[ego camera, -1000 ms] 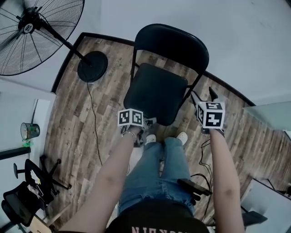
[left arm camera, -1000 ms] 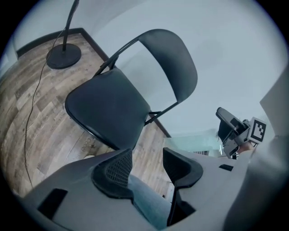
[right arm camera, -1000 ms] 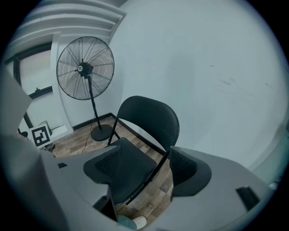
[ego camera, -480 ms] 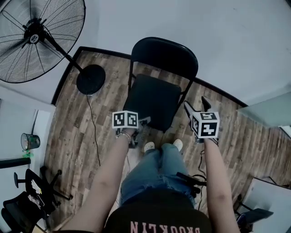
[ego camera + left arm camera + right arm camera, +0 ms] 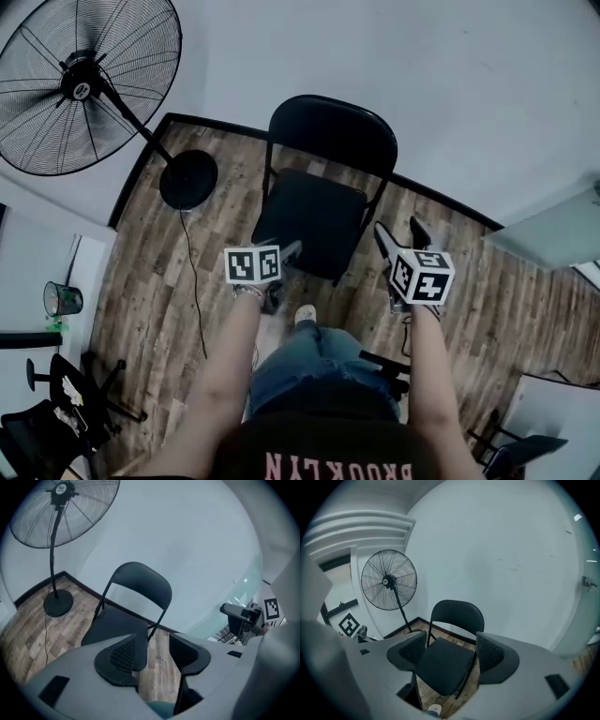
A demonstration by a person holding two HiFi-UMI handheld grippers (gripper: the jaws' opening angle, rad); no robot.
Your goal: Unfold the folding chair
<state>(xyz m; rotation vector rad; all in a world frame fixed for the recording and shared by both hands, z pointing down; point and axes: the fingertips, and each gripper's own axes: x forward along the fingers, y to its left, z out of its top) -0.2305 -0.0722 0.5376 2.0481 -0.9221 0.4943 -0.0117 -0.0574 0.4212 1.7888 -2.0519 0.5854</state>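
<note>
- Folding chair [image 5: 319,202]: black, standing unfolded on the wood-plank floor [image 5: 159,272], seat down and level, backrest on the far side next to the pale wall [image 5: 422,84]. It is placed just beyond the person's shoe [image 5: 306,314], between the two claws and a little farther out.
- Left claw [image 5: 292,250]: released. In the left claw view a gap is seen between the ribbed pads, with only floor planks and the seat's near corner behind it. Nothing is touched.
- Right claw [image 5: 398,234]: released, with the pads set wider apart. In the right claw view the seat is framed between them but lies well beyond them, untouched.
- Head view only: both forearms, blue jeans [image 5: 314,361], a cable [image 5: 192,281] trailing over the floor from the fan base, and a small bin [image 5: 62,299] at far left.
- Pedestal fan [image 5: 80,89]: standing left of the chair. Its round base is seen from above in the head view, while its full upright pole is shown in both claw views.
- Left claw view only: the right claw's marker cube at the right edge, in front of a greenish glass panel [image 5: 220,620].
- Right claw view only: a small metal fitting [image 5: 587,582] on the wall at right.
- Writing: "BROOKLYN" is read upside down on the shirt [image 5: 333,466] at the bottom of the head view. The cubes bear black-and-white square patterns.
</note>
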